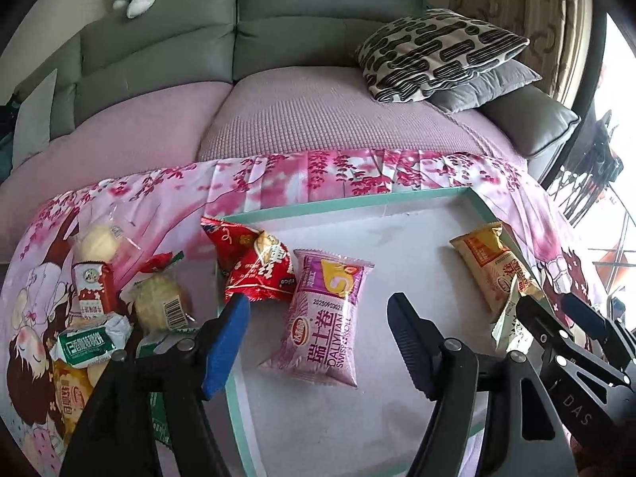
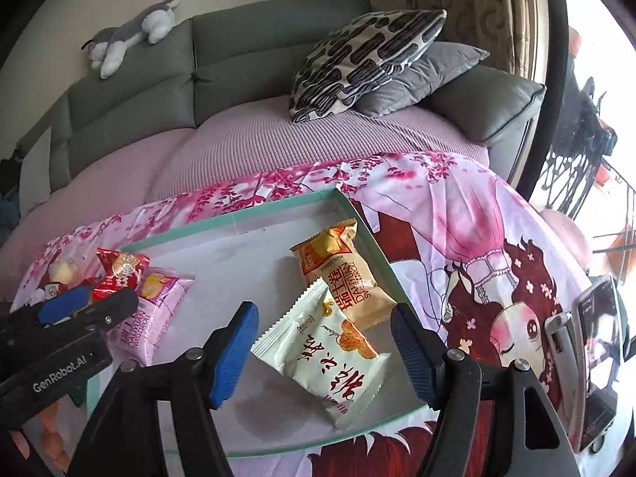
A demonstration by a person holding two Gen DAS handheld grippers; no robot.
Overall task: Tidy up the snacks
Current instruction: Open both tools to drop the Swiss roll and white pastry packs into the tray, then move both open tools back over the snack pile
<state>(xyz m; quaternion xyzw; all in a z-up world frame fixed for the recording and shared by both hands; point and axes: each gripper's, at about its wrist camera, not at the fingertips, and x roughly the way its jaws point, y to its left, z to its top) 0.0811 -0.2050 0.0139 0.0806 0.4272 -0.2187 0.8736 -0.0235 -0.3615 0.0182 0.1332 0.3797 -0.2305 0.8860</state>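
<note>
Snacks lie spread over a teal-rimmed tray (image 1: 338, 203) set on a pink blossom-printed cloth (image 1: 278, 175) in front of a grey sofa (image 1: 278, 12); both grippers hang over the tray with nothing between their fingers. On the left, the left gripper (image 1: 318, 342) has its blue-padded jaws spread wide above a pink Swiss-roll packet (image 1: 328, 318) lying flat on the tray floor; a red packet (image 1: 254, 266) sits just beside the pink one, resting against the tray's left rim. Outside the tray, on the cloth to the left, a heap of snacks waits: two round pale cakes in clear wrappers (image 1: 159, 304), a small red-and-white packet (image 1: 93, 288) and a green-and-white packet (image 1: 85, 344). On the right, the right gripper (image 2: 324, 351) is likewise wide open, its jaws either side of a cream packet (image 2: 330, 357) that lies on the tray floor and overlaps the lower end of an orange Swiss-roll packet (image 2: 342, 274); I cannot tell whether the pads touch the cream packet. The orange one lies along the tray's right wall. A phone (image 2: 596, 361) stands propped at the far right edge of the cloth; a patterned cushion (image 2: 365, 55) and a plush toy (image 2: 131, 31) rest on the sofa behind.
</note>
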